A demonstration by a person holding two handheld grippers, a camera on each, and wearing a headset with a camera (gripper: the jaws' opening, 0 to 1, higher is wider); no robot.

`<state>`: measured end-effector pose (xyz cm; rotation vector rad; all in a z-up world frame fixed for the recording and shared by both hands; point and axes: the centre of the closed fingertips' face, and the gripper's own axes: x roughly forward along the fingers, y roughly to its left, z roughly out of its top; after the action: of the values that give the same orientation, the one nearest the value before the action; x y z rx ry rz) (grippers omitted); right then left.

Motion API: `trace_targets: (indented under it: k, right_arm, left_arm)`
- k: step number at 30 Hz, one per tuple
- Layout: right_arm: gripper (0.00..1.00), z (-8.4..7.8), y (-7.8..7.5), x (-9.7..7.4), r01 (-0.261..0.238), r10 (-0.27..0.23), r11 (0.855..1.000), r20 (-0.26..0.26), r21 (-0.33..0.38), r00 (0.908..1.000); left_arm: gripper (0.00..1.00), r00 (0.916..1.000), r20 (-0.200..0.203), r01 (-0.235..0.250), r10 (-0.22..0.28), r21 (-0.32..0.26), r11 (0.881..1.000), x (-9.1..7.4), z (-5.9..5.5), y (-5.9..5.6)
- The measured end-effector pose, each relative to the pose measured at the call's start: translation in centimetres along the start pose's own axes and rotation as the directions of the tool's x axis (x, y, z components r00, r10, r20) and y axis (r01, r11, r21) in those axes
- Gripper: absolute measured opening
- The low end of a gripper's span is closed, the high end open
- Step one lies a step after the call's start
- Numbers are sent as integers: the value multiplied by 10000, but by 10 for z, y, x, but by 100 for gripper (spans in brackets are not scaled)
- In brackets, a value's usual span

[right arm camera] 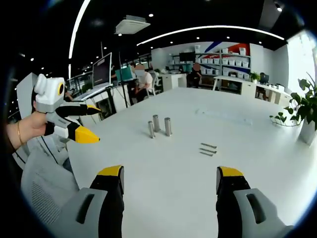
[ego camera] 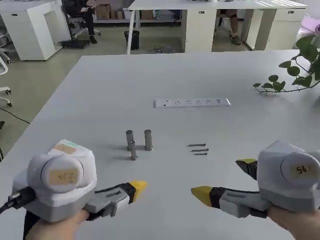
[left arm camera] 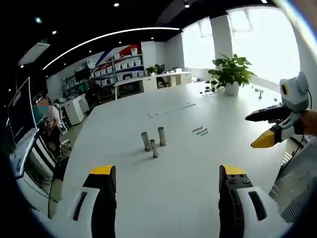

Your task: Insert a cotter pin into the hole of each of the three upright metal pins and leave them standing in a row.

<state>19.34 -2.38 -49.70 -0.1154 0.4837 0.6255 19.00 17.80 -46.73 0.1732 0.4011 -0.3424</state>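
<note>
Three short upright metal pins (ego camera: 136, 141) stand close together in a small cluster on the white table (ego camera: 100, 95). To their right three thin cotter pins (ego camera: 198, 149) lie flat side by side. My left gripper (ego camera: 135, 188) hovers open near the front left, well short of the metal pins. My right gripper (ego camera: 223, 180) is open at the front right, nearer than the cotter pins. The left gripper view has its open gripper (left arm camera: 167, 171) facing the metal pins (left arm camera: 153, 141) and cotter pins (left arm camera: 200, 131). The right gripper view's open gripper (right arm camera: 170, 171) faces the metal pins (right arm camera: 158, 126) and cotter pins (right arm camera: 208, 149).
A white power strip (ego camera: 192, 102) lies beyond the pins. A leafy plant (ego camera: 300, 67) reaches in over the table's right edge. Other desks, chairs and seated people fill the room behind.
</note>
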Motion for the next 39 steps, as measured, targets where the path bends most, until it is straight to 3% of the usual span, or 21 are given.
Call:
trace_targets:
  k: [5,10,19,26,39]
  right_arm:
    - [71,1,3,1,-86,86,10000,34,-48,10000]
    - [70,4,6,3,-140,142,9999,129,-99,9998]
    - [68,1,4,2,-82,81,10000,71,6,9999]
    - [66,3,1,0,-177,154,9977,356,659,9992]
    - [66,-1,0,2,-161,155,9992,166,376,9997]
  left_arm:
    - [89,9999,38,118,-116,-461,9989,-1,-1,-1]
    - [89,10000,23,9,-9,-19,10000,-3,-2,0]
    - [87,9999,-126,18,-18,-8,10000,-4,-9,-1]
    - [82,9999,-63,-149,149,37,9999,-7,-11,2]
    - [81,9997,-214,-90,90,20,10000,-6,-13,1]
